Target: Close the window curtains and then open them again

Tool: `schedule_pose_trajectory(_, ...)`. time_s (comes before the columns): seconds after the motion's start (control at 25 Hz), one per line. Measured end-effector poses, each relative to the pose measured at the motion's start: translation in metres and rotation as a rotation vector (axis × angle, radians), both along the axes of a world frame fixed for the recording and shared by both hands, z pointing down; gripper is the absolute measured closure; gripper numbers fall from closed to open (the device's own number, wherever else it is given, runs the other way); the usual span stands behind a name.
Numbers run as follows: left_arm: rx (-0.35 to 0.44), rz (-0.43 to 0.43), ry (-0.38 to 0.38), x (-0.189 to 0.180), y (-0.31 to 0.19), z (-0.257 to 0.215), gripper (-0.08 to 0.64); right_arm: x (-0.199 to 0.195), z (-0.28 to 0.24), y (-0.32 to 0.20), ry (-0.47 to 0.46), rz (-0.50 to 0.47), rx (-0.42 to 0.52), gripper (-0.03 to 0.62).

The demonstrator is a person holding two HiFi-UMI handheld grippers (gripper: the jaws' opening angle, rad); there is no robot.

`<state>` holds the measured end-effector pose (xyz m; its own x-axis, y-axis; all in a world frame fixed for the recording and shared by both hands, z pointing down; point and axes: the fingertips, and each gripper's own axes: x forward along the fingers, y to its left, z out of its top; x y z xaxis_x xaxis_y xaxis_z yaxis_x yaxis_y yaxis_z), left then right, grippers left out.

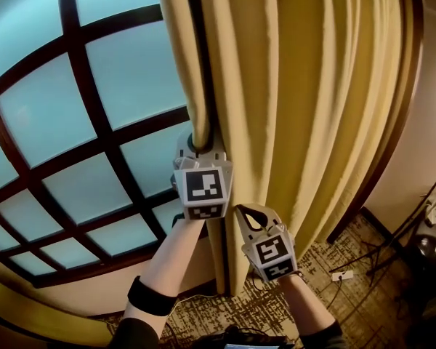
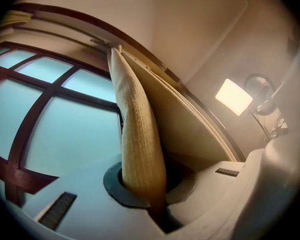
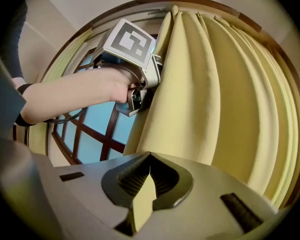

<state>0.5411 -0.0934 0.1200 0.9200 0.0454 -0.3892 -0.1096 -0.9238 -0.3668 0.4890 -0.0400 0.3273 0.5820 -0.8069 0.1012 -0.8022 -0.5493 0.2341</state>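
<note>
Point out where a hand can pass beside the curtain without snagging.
Free: in front of the window panes, left of the curtain edge. Crowded: that edge, where left gripper and right gripper both pinch fabric, and the cabled floor at right.

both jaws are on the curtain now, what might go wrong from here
The right gripper pinches only a thin edge of the curtain, so it may slip out on a pull. The left gripper clamps a thicker fold well below the rail; a hard tug might strain the hanging.

yellow curtain (image 1: pixel 298 100), gathered right of window (image 1: pixel 73 122)
</note>
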Motion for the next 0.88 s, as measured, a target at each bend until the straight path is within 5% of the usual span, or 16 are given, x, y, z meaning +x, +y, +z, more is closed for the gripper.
schedule_pose_trajectory(0.56, -0.028, 0.209, 0.064, 0.019, 0.077, -0.017, 0.558, 0.026, 0.009, 0.076, 0.027, 0.284, 0.0, 0.577)
schedule_pose_trajectory(0.88, 0.032, 0.22, 0.09, 0.052, 0.129, -0.024, 0.558, 0.06, 0.015, 0.133, 0.037, 0.372, 0.018, 0.577)
